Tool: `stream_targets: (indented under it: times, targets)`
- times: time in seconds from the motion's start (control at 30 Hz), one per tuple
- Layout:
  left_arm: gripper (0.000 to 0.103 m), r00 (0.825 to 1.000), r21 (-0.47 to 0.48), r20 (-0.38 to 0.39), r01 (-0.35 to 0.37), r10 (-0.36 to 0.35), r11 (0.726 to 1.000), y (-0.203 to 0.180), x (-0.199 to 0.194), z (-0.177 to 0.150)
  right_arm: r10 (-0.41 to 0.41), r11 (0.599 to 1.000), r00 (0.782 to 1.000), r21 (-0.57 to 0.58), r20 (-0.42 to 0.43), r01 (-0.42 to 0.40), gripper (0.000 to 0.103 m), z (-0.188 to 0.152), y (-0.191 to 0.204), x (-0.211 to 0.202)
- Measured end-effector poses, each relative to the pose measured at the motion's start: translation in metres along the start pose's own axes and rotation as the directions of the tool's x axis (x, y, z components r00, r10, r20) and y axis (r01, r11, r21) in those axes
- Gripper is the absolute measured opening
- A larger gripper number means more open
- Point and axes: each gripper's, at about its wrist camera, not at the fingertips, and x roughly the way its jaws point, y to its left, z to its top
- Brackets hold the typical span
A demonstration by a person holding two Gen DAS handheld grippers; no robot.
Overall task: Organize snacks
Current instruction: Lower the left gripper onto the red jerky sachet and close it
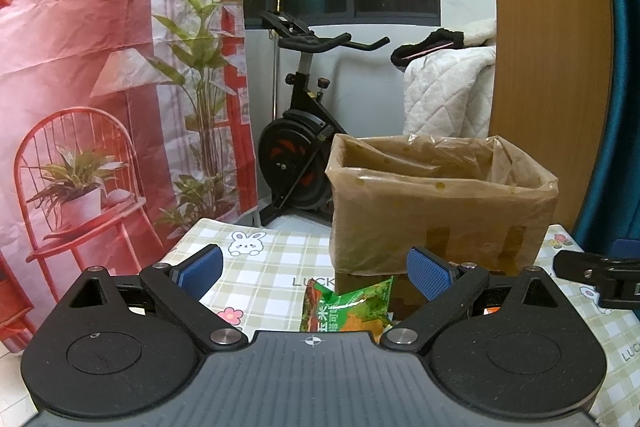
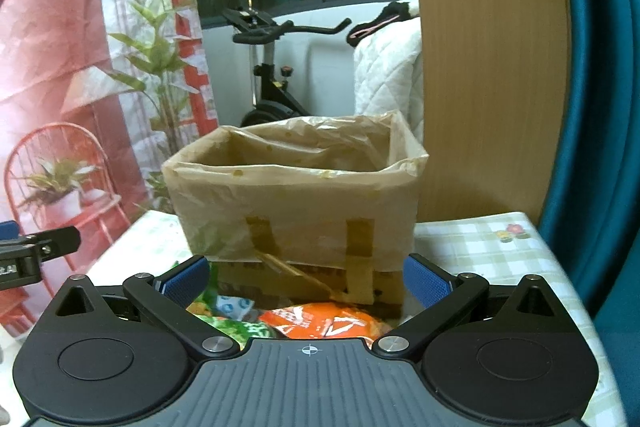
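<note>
A cardboard box (image 1: 440, 223) lined with a brownish plastic bag stands on the checked tablecloth (image 1: 272, 255); its top is open. In front of it lies a green snack bag (image 1: 348, 307). My left gripper (image 1: 316, 275) is open above that bag, nothing between its blue pads. In the right wrist view the same box (image 2: 296, 211) fills the middle. An orange snack bag (image 2: 324, 321) and a green snack bag (image 2: 232, 327) lie just below my open right gripper (image 2: 306, 281). The other gripper's black tip (image 2: 36, 247) shows at the left edge.
A black exercise bike (image 1: 304, 131) stands behind the table. A red printed backdrop (image 1: 80, 67) hangs at the left. A wooden panel (image 1: 548, 67) and a teal curtain (image 1: 624, 107) rise at the right. White quilted fabric (image 1: 448, 95) hangs behind the box.
</note>
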Motion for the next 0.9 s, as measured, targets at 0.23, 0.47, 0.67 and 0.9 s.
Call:
stream_targets:
  times: [0.23,0.47,0.67,0.9]
  targets:
    - [0.1,1.0,-0.021,-0.022,-0.001,0.001,1.0,0.012,0.009,-0.018,-0.014,1.0,0.999,0.028,0.033,0.013,0.103,-0.027,-0.014,0.002]
    - [0.099,0.999,-0.054,-0.046,-0.007,0.004,0.999,0.024,0.017,-0.048,-0.048,0.999,0.999,0.023,0.023,0.047,0.103,-0.059,-0.031,0.006]
    - [0.099,0.997,-0.046,-0.08,0.009,-0.012,0.999,0.024,0.023,-0.066,-0.082,0.996,0.996,-0.034,-0.021,0.081,0.103,-0.079,-0.033,0.014]
    - [0.097,0.995,-0.032,-0.097,0.021,-0.024,0.999,0.019,0.024,-0.083,-0.122,0.987,0.992,-0.115,-0.043,0.117,0.102,-0.103,-0.045,0.023]
